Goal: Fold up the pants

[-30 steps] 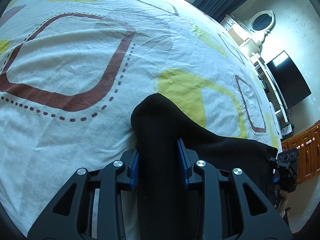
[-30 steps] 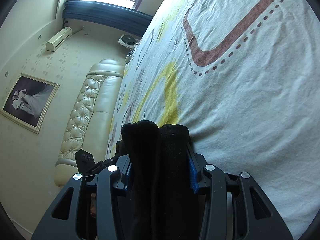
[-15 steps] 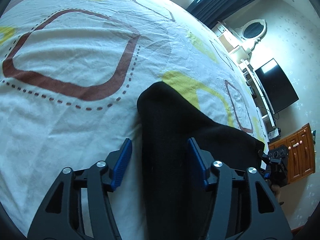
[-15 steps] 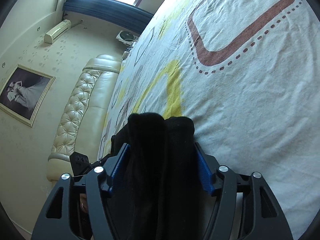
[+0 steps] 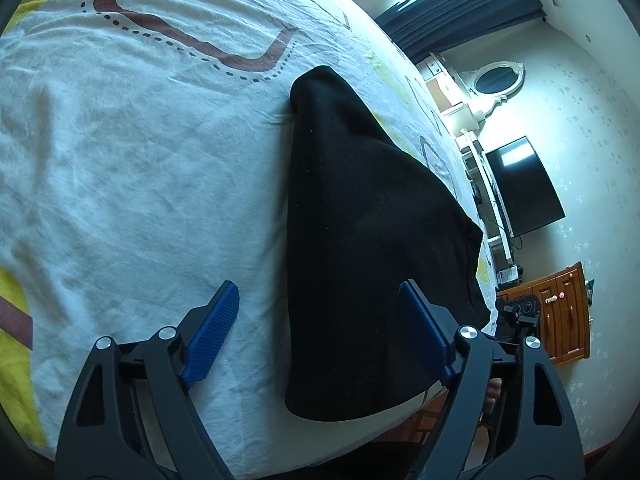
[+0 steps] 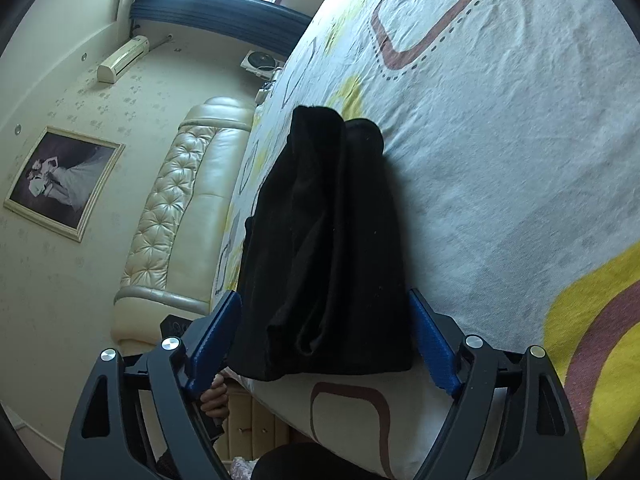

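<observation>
The black pants (image 5: 360, 220) lie folded in a long bundle on the patterned bed sheet (image 5: 140, 160), one end near the bed's front edge. My left gripper (image 5: 318, 286) has its jaws opening wide. Its left blue pad (image 5: 216, 324) rests over bare sheet, and the right pad (image 5: 424, 328) stands at the fabric's edge without pressing. In the right wrist view the pants (image 6: 332, 240) show two stacked folds. My right gripper (image 6: 324, 296) is opening too, its pads (image 6: 434, 344) standing either side of the bundle's near end.
A cream padded headboard (image 6: 176, 216) and a framed picture (image 6: 60, 184) are at the left. A dark TV (image 5: 524, 188), a wooden cabinet (image 5: 560, 312) and an oval mirror (image 5: 496, 78) stand beyond the bed. The bed edge (image 6: 340, 412) is just under the right gripper.
Both grippers let go of the pants, opened wide and drew back toward the bed's near edge. The pants now lie loose on the sheet.
</observation>
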A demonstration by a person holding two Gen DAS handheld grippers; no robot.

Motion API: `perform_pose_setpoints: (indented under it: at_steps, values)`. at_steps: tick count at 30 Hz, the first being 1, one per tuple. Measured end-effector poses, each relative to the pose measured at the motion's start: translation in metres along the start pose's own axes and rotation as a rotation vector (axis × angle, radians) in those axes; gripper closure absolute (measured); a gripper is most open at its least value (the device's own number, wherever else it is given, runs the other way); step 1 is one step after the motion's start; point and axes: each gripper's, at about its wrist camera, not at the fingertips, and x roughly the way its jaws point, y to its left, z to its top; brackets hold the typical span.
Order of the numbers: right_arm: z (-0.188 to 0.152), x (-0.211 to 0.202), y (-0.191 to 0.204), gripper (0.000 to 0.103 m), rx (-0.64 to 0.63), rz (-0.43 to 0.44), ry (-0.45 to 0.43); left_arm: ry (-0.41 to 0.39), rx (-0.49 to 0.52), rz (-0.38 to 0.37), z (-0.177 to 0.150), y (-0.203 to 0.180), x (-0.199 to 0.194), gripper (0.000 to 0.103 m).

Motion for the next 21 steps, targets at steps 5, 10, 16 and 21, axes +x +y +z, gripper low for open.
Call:
perform_pose_setpoints:
  at_steps: [5, 10, 16, 21]
  values:
    - [-0.006, 0.015, 0.014, 0.034, -0.068, -0.101, 0.044, 0.028, -0.013, -0.018, -0.005, -0.010, 0.011, 0.021]
    - [-0.006, 0.016, 0.004, 0.057, -0.027, -0.111, 0.050, 0.037, 0.022, 0.056, -0.012, -0.021, 0.022, 0.052]
    - [-0.007, 0.009, 0.007, 0.064, -0.024, -0.087, 0.042, 0.023, -0.010, 0.076, -0.006, -0.020, 0.020, 0.065]
    - [-0.008, 0.006, 0.006, 0.064, -0.021, -0.082, 0.041, 0.021, 0.002, 0.099, -0.006, -0.022, 0.021, 0.066]
